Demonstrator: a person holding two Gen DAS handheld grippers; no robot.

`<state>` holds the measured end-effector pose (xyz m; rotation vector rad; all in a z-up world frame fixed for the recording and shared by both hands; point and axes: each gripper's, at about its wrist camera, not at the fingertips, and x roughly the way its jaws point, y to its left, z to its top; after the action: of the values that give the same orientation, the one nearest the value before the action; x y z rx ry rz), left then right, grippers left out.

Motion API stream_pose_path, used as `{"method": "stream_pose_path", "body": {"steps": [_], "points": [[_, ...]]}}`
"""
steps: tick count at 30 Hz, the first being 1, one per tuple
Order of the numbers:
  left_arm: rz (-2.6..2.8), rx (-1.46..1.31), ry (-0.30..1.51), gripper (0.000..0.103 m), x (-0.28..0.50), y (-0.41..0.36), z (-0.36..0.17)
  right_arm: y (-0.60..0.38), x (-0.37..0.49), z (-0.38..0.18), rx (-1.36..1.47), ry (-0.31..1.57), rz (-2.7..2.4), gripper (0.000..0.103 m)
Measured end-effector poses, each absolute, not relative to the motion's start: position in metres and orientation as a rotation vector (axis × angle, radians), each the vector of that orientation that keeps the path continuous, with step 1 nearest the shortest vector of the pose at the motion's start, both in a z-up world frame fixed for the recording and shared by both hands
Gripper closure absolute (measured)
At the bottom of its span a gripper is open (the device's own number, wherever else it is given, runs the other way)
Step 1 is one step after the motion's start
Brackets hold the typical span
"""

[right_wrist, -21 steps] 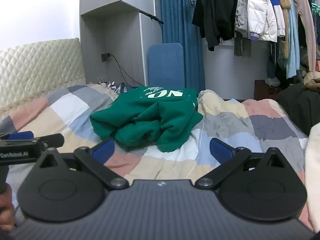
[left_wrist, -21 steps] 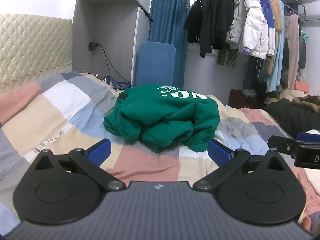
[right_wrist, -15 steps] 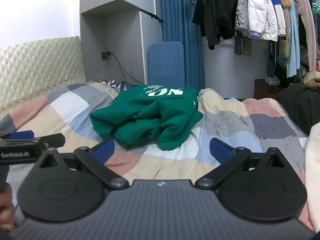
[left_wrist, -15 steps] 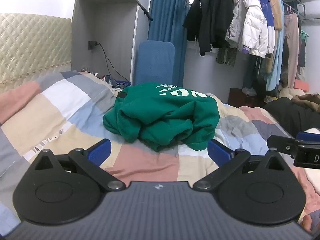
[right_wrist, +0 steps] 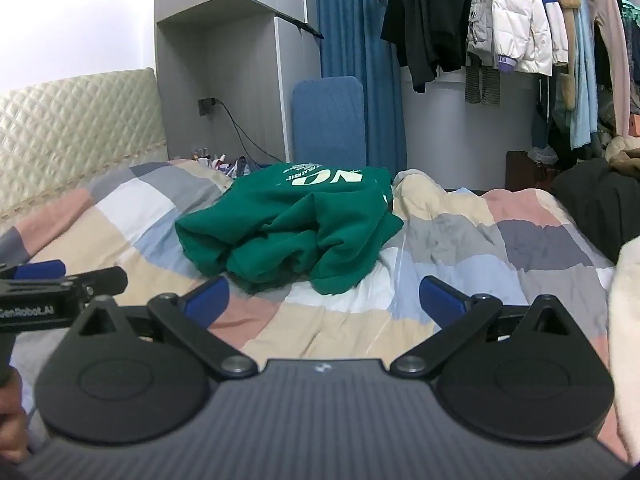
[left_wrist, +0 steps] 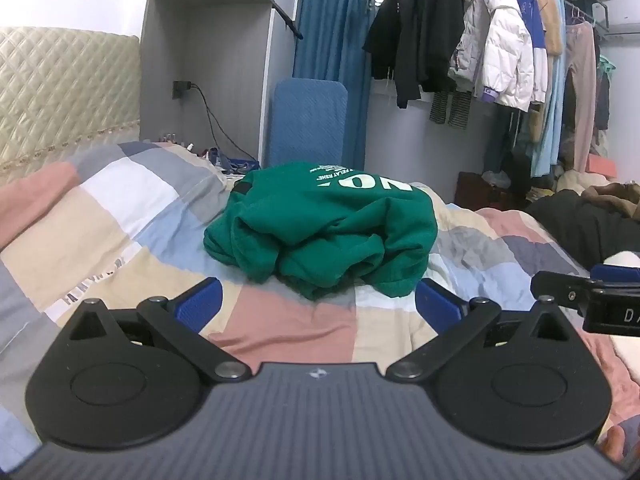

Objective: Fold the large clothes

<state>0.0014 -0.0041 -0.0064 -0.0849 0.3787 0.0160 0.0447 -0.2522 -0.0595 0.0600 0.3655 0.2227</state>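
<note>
A crumpled green sweatshirt point(left_wrist: 324, 232) with white lettering lies in a heap on the patchwork bed cover point(left_wrist: 120, 240). My left gripper point(left_wrist: 318, 306) is open and empty, just short of the heap's near edge. The sweatshirt also shows in the right wrist view point(right_wrist: 296, 236), ahead and left of centre. My right gripper point(right_wrist: 324, 300) is open and empty, short of the heap. The right gripper's tip shows at the right edge of the left wrist view point(left_wrist: 592, 292). The left gripper shows at the left edge of the right wrist view point(right_wrist: 60, 280).
A quilted headboard point(left_wrist: 60, 92) stands at the left. A blue padded board point(left_wrist: 308, 124) and a curtain stand behind the bed. Hanging clothes point(left_wrist: 500, 64) fill a rail at the right. A dark pile point(left_wrist: 592, 232) lies at the bed's right side. A cream fabric point(right_wrist: 628, 320) is beside my right gripper.
Both views have shifted slightly: the sweatshirt sits a little higher in the frames. Both grippers stay open and empty.
</note>
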Motion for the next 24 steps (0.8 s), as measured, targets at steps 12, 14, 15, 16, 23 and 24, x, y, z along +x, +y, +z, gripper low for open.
{"method": "stream_pose_path", "body": {"steps": [12,14,15,16,23,24], "points": [[0.014,-0.090,0.386,0.000,0.0030,-0.0041,-0.0069,-0.2513,0.0448,-0.0607,0.054,0.367,0.220,0.000],[0.015,-0.088,0.385,0.000,0.0028,-0.0046,-0.0071,-0.2515,0.0447,-0.0602,0.053,0.367,0.220,0.000],[0.015,-0.088,0.385,0.000,0.0028,-0.0046,-0.0070,-0.2516,0.0447,-0.0599,0.054,0.368,0.221,0.000],[0.015,-0.087,0.386,0.000,0.0029,-0.0045,-0.0069,-0.2515,0.0447,-0.0600,0.053,0.368,0.220,0.000],[0.013,-0.089,0.385,0.000,0.0028,-0.0043,-0.0065,-0.2538,0.0447,-0.0611,0.055,0.368,0.220,0.000],[0.011,-0.089,0.383,0.000,0.0025,-0.0047,-0.0067,-0.2536,0.0448,-0.0614,0.055,0.369,0.221,0.000]]}}
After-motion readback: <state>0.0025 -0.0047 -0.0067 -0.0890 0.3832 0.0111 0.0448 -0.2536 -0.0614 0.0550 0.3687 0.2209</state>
